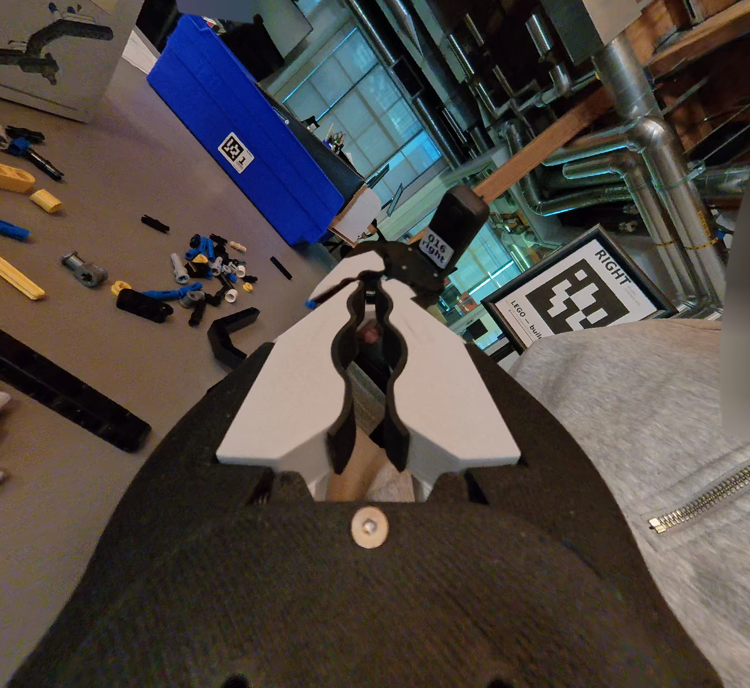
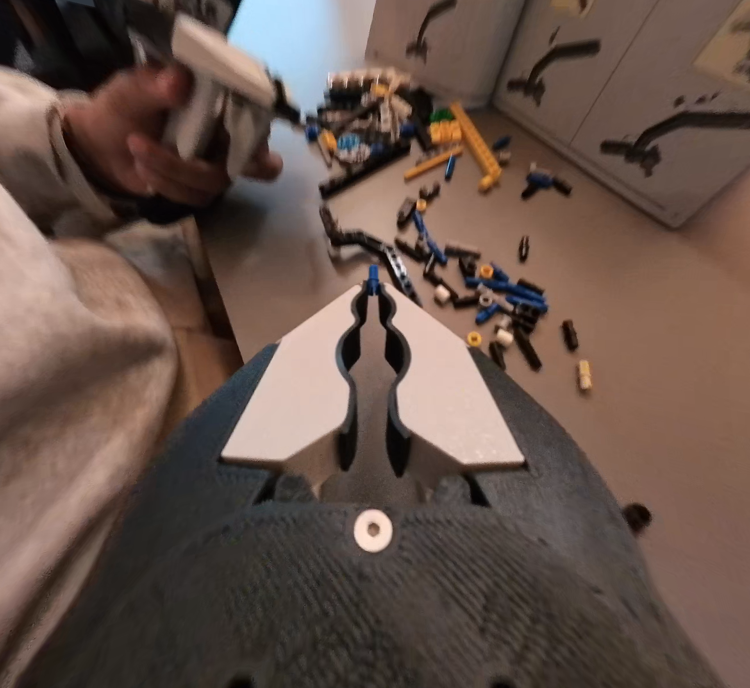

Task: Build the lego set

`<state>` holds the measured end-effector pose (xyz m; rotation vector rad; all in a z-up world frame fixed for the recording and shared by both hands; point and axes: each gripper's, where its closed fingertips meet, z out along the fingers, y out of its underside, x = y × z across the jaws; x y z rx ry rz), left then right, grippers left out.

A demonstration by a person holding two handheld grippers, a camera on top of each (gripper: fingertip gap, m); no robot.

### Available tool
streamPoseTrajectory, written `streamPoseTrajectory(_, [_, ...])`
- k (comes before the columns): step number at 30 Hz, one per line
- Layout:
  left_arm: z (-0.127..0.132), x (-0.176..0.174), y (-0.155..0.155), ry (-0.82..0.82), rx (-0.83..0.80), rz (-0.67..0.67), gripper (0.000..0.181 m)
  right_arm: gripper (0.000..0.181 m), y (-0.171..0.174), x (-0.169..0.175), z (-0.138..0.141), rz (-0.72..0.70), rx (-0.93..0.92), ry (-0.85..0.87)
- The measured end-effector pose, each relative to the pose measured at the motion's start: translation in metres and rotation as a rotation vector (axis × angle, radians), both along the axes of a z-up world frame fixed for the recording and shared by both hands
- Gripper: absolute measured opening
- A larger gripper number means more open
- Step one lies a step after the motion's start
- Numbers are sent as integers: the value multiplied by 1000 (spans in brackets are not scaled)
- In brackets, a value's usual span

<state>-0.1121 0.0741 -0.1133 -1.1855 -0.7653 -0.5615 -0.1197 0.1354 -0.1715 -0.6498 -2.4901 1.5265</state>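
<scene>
One blue pin between right claw tips.

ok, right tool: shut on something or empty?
Shut on a blue pin. The right tool has its tips pinched on the pin, which sticks out past them, above the table.

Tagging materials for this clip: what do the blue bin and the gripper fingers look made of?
The blue bin looks like moulded glossy plastic, with ribbed sides and sheen. The left gripper has matte white fingers, probably printed plastic, with wavy black pads that look rubbery; uncertain.
</scene>
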Motion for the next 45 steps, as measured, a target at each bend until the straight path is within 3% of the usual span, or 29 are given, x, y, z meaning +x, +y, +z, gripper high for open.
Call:
streamPoseTrajectory(7, [0, -5, -3, 2, -1, 48, 1, 2, -39, -2, 54, -130, -382, -226])
streamPoseTrajectory(13, [0, -8, -4, 57, -42, 99, 2, 2, -51, 6, 58, -121, -545, -419])
streamPoseTrajectory(25, [-1, -5, -2, 163, -126, 144, 2, 1, -52, 4, 49, -152, -597, -532])
streamPoseTrajectory(45, [-5, -7, 0, 259, -244, 207, 2, 2, -54, 4, 47, -169, -550, -486])
